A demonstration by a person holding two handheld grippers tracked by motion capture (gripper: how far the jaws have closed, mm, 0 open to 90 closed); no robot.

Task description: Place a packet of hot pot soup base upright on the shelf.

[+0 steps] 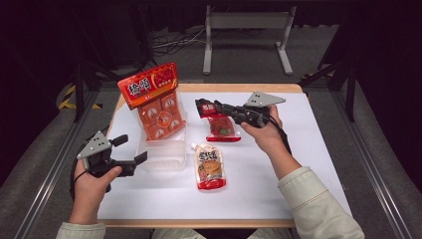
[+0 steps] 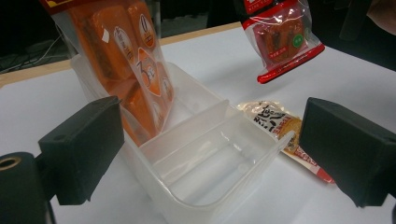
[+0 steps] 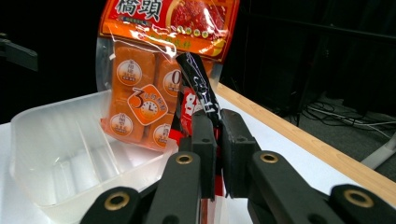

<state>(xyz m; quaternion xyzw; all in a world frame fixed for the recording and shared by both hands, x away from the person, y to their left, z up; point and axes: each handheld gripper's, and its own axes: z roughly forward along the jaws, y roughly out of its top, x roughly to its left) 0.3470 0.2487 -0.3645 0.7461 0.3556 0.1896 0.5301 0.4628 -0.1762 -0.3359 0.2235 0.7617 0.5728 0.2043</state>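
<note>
Right tongs [image 1: 211, 107]: clamped on the top edge of a red snack packet [image 1: 221, 125], held just above the white worktop [image 1: 308, 149]. Left tongs [image 1: 133, 148]: jaws wide, beside a clear divided bin [image 1: 161, 159]. Orange multipack [image 1: 157, 102]: upright in the bin's far compartment. Spouted pouch [image 1: 209, 167]: flat beside the bin.

"橋頭" on the orange snack bag [image 3: 154, 60] header, upper centre; a "3" clock badge on its inner packets.
</note>
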